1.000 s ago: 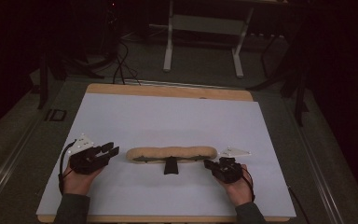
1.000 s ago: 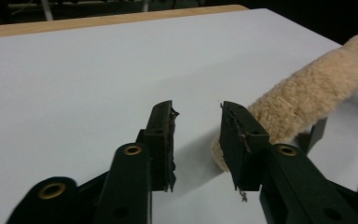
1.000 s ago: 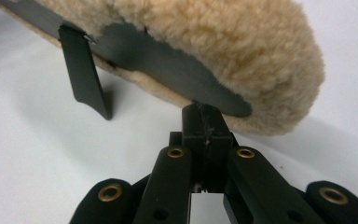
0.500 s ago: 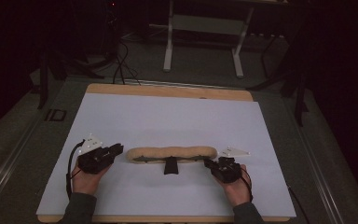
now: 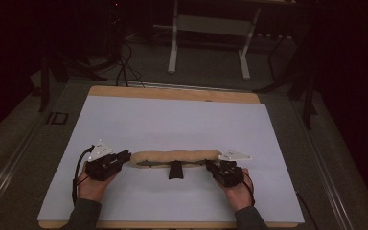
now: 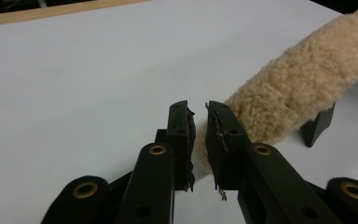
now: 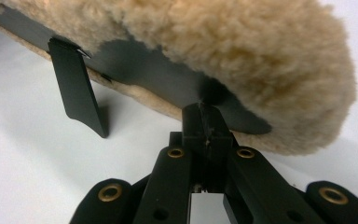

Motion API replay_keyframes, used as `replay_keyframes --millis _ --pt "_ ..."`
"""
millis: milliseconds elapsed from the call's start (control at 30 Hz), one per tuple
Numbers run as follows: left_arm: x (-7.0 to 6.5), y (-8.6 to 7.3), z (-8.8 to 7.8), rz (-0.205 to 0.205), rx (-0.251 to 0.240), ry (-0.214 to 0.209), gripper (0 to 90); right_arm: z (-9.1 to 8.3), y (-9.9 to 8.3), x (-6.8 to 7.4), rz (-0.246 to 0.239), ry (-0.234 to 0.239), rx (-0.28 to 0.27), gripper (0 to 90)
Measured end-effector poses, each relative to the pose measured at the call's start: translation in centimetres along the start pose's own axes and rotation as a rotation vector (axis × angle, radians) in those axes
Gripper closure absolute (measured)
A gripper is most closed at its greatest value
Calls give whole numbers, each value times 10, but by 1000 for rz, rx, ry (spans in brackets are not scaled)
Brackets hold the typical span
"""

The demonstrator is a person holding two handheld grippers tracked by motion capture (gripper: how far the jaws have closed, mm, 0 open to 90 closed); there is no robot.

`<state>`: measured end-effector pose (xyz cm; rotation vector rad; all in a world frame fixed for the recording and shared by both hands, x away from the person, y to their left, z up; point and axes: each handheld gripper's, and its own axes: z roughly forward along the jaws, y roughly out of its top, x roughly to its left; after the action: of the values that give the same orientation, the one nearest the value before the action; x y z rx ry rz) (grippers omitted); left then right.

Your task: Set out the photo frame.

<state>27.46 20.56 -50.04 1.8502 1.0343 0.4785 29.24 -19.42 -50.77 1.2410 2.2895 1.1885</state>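
Observation:
A long tan fleece pad (image 5: 177, 155) lies across the white sheet, with a black tab (image 5: 175, 171) sticking out under its middle. My left gripper (image 5: 126, 156) is at the pad's left end. Its jaws have just been closing, and in the left gripper view (image 6: 199, 109) the pad's (image 6: 298, 84) fleecy edge is pinched between them. My right gripper (image 5: 211, 166) is at the right end. In the right gripper view (image 7: 205, 109) it is shut on the thin black backing (image 7: 158, 65) under the fleece (image 7: 214, 37), with the tab (image 7: 79, 88) to the left.
The white sheet (image 5: 172, 115) covers a wooden table (image 5: 172, 93) with wide bare room behind the pad. Beyond the far edge stand a white metal frame (image 5: 206, 24) and floor cables (image 5: 124, 62) in the dark.
My left gripper has edged right to the pad's left end and its jaws have narrowed onto the fleece. The right gripper and the pad have stayed put.

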Motion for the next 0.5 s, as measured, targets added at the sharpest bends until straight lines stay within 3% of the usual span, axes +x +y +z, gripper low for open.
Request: replay_keyframes --millis 500 --pt "-6 -2 -2 18 8 -6 831 10 6 6 -22 3 18 900"
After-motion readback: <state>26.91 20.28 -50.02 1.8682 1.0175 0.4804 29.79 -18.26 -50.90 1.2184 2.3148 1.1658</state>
